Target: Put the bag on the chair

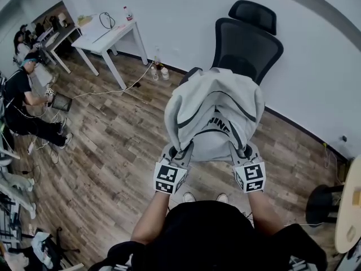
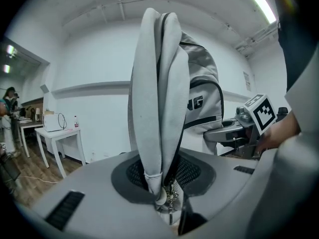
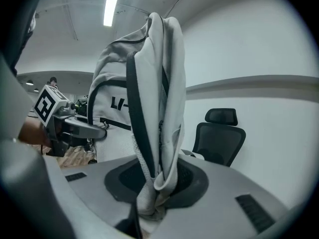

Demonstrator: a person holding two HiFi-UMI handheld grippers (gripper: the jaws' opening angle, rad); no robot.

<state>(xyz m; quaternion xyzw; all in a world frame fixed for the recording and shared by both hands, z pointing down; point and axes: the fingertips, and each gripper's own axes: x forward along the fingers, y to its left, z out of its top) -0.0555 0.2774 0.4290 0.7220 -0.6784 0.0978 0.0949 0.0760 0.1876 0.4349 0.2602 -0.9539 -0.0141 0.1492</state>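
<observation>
A light grey backpack [image 1: 214,114] with dark trim hangs in the air in front of me, held up by both grippers. My left gripper [image 1: 179,154] is shut on a fold of the bag's fabric [image 2: 157,133] at its left lower side. My right gripper [image 1: 241,151] is shut on another fold of the bag [image 3: 157,128] at its right lower side. The black mesh office chair [image 1: 245,44] with a headrest stands just beyond the bag, against the white wall; the bag hides its seat. In the right gripper view the chair [image 3: 219,141] shows to the right of the bag.
A white table [image 1: 107,33] with a bottle and a cable stands at the back left. People sit on the wood floor at the far left [image 1: 25,103]. A dark stool [image 1: 324,202] and a round tabletop edge [image 1: 350,213] are at the right. My shoes [image 1: 206,197] show below the bag.
</observation>
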